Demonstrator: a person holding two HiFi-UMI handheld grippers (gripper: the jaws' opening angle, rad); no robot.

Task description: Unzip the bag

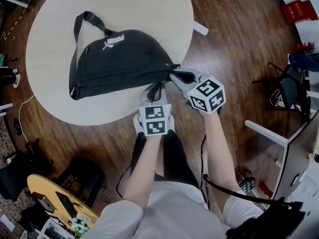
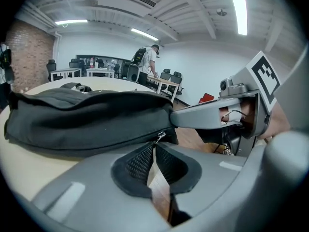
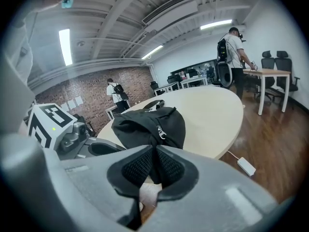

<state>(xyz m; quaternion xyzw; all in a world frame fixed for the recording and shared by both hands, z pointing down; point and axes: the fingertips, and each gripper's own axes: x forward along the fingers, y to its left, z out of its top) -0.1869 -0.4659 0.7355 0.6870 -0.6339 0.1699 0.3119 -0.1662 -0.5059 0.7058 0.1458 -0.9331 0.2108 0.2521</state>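
Note:
A black waist bag lies on the round cream table, its strap at the far left. My right gripper is shut on the bag's right end, and black fabric sits pinched between its pads. My left gripper comes in from the table's near edge, just left of the right one. In the left gripper view its jaws stand almost together, nipping the small metal zipper pull at their tips. The bag looks zipped.
The table edge runs just under both grippers, with wood floor below. A white block lies on the floor at the table's right. Desks and chairs stand to the right. People stand far behind.

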